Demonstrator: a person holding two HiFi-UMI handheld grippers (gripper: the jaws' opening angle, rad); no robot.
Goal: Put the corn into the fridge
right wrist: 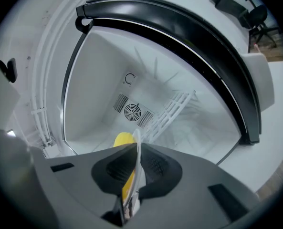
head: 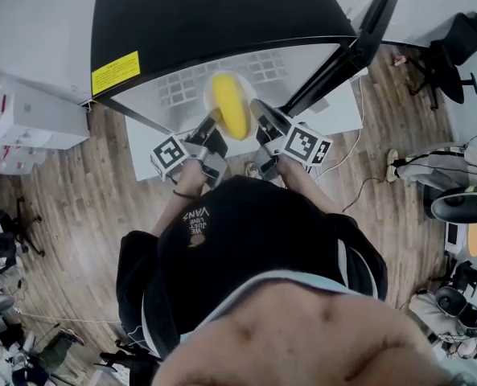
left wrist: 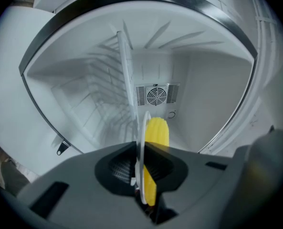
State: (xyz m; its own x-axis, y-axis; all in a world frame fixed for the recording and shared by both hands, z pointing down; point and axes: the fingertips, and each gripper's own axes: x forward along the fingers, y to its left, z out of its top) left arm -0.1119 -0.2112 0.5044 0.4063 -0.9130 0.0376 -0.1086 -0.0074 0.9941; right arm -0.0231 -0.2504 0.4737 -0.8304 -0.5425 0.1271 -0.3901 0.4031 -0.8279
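A yellow corn cob [head: 230, 103] lies on a white plate [head: 207, 93] held at the mouth of the open black fridge [head: 222, 14]. My left gripper [head: 214, 121] is shut on the plate's left rim and my right gripper [head: 259, 111] is shut on its right rim. In the left gripper view the plate [left wrist: 142, 156] runs edge-on between the jaws, with the corn [left wrist: 157, 132] just to its right. The right gripper view also has the plate [right wrist: 134, 173] edge-on, the corn [right wrist: 123, 141] to its left. Both views look into the white fridge interior.
The fridge door [head: 359, 47] stands open to the right. Inside are a white wire shelf [right wrist: 172, 111] and a round fan vent [left wrist: 155, 95] on the back wall. The fridge sits on a white base [head: 335, 111] on wood flooring. An office chair [head: 451, 51] stands far right and white boxes [head: 29, 119] far left.
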